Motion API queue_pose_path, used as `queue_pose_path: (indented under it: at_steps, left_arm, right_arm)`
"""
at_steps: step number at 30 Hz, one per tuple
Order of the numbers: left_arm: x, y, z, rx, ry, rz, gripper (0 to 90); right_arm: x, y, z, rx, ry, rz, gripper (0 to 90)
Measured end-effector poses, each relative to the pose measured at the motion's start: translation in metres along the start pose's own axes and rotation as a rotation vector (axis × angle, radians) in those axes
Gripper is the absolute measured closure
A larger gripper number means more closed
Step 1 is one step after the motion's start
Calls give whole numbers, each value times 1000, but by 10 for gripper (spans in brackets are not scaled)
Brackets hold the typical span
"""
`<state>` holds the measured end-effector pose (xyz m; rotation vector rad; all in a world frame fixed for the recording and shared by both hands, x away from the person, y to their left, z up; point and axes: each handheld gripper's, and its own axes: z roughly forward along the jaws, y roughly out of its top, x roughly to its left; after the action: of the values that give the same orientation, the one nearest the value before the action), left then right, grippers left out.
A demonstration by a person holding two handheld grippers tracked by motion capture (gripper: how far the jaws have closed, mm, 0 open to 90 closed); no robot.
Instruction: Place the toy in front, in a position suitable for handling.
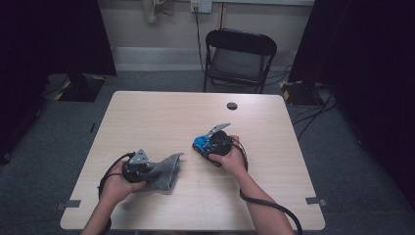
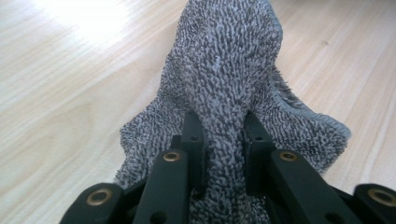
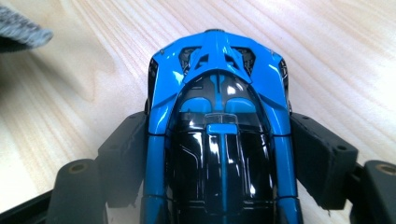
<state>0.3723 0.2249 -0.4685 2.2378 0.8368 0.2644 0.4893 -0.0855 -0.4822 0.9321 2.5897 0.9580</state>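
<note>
Nearest the person's edge of the wooden table (image 1: 161,112), the left gripper (image 1: 138,168) sits low over the board in the left hand (image 1: 115,187), and its black jaws are pinched together on a bunched fold of the grey cloth (image 2: 224,70). In the left gripper view that fold runs up between the two jaws, which press it from both sides, while the rest of the cloth spreads out ahead of them onto the wood, one hemmed corner lying off to the side. From above, the cloth (image 1: 165,170) fans away from the gripper toward the middle of the table, flat on the surface. A little farther in and to the right, the right gripper (image 1: 209,145) is held in the right hand (image 1: 230,159) with a blue and black toy car (image 3: 219,135) between its jaws; its pads sit against the car's two flanks, so the grip is wide but closed on the body, nose pointing away from the hand. The car (image 1: 200,143) is near the cloth yet apart from it, bare wood between them. Beyond both, a small dark round cap (image 1: 232,105) lies in the tabletop near the far edge. Past the table a black folding chair (image 1: 239,58) stands on the grey carpet, with a cable (image 1: 198,34) hanging from a wall socket behind it.
</note>
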Motion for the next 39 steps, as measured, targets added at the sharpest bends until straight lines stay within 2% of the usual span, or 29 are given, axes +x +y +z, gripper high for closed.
queue_pose_path:
  at_steps: [5, 8, 13, 18, 20, 23, 28, 32, 33, 35, 36, 39]
  left_arm:
    - [1, -1, -1, -8, 8, -2, 754]
    - [1, -1, -1, -2, 5, -1, 754]
    - [-1, -2, 1, -6, 0, -3, 753]
    - [1, -2, 1, 1, -1, 2, 752]
    - [0, -2, 1, 1, -2, 1, 752]
    - [0, -2, 2, 0, 1, 1, 751]
    - [0, -2, 2, 4, 0, 5, 748]
    - [0, -3, 3, 4, -5, 2, 747]
    - [1, -3, 3, 5, -5, 4, 747]
    - [0, -3, 3, -3, -7, -10, 747]
    - [0, -3, 3, -3, -6, -11, 747]
    - [0, -3, 2, -4, -1, -5, 748]
  right_arm:
    - [1, 2, -6, 14, -7, -11, 274]
    - [0, 0, -3, 17, -7, 3, 273]
    - [0, 4, 2, 36, -12, -12, 272]
    - [0, 2, 4, 47, -10, -5, 263]
    - [-1, 0, 5, 27, -5, 5, 263]
    - [0, -1, 4, 37, -14, -28, 248]
    - [1, -1, -2, 46, -6, -25, 209]
    - [0, -7, -2, 56, -12, -47, 208]
    - [-1, -9, -1, 61, -9, -38, 202]
    - [-3, -12, -1, 39, 5, -18, 217]
    - [-4, -14, -2, 30, 10, -18, 261]
    - [-1, -14, -4, 35, -5, -10, 264]
